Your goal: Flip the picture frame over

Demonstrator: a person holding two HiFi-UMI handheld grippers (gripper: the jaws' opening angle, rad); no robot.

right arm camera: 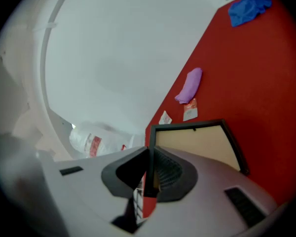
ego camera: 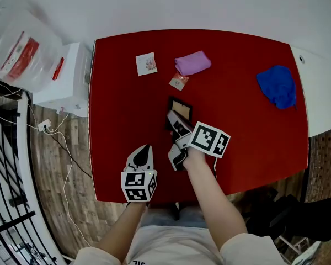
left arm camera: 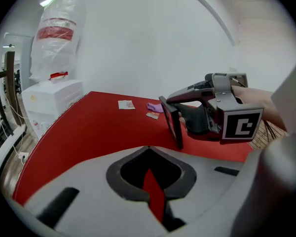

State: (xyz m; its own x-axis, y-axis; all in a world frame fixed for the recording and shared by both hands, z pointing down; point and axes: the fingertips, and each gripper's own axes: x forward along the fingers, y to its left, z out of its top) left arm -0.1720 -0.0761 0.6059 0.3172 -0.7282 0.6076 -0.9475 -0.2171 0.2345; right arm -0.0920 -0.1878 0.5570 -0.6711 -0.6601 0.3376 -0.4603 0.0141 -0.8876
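Head view looks steeply down on a red table [ego camera: 121,98], and we place everything by the picture frame [ego camera: 180,108], a dark rim around a tan panel near the table's middle. Our right gripper [right arm camera: 149,156] grasps the frame: in the right gripper view its jaws clamp the dark rim at one corner, the tan panel spreading beyond them. From the left gripper view we see the frame almost edge-on, standing tilted rather than flat; whether its lower edge touches the table we cannot tell. Our left gripper [left arm camera: 149,154] hovers on the near left of the frame, apart from it, jaws clenched together on nothing. Just beyond the frame lies a small packet [ego camera: 179,81] with red print too small to read. Farther beyond are a purple cloth [ego camera: 193,63] and a white card [ego camera: 146,63] bearing a small unreadable picture. Well to the frame's right sits a crumpled blue cloth [ego camera: 277,85]. Far left of the frame, off the table, a clear plastic bag [ego camera: 19,43] carries a red label we cannot read.
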